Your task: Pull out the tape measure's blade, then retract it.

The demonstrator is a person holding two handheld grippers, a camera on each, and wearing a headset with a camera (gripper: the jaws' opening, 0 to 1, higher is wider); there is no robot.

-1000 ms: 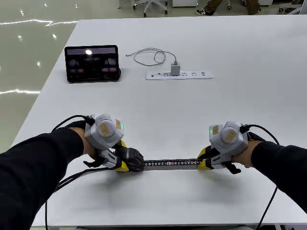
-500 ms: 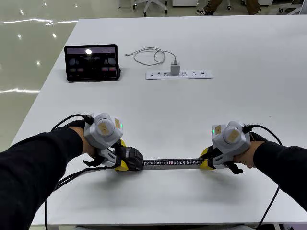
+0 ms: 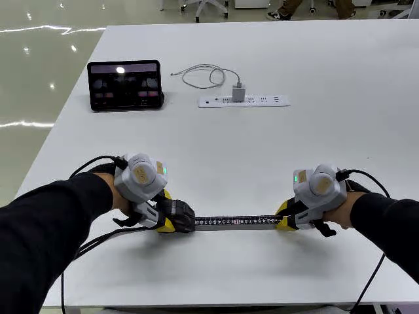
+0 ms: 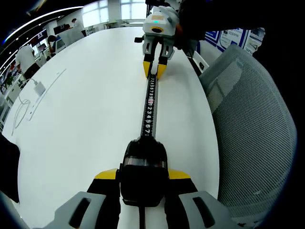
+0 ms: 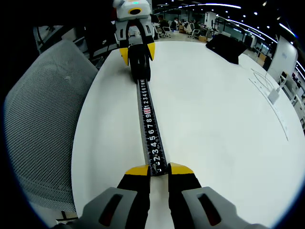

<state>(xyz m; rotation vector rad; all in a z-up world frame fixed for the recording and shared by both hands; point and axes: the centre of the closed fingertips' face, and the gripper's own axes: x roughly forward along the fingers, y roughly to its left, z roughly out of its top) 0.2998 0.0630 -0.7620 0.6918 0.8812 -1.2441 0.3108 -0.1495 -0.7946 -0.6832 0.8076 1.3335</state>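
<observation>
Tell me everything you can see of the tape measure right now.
The tape measure has a black, rubbery-looking case, clamped between the yellow-tipped jaws of the left tool near the front edge of the white table. Its blade is pulled out and runs straight and low over the tabletop to the right tool, which pinches its end. The blade looks dark with pale numerals, one mark in red. Whether it rests on the surface, I cannot tell.

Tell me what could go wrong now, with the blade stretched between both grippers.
The right gripper pinches only the blade tip; if it slips, the blade may snap back toward the case. The left gripper holds the case close to the table edge, so a jerk might drop it.
</observation>
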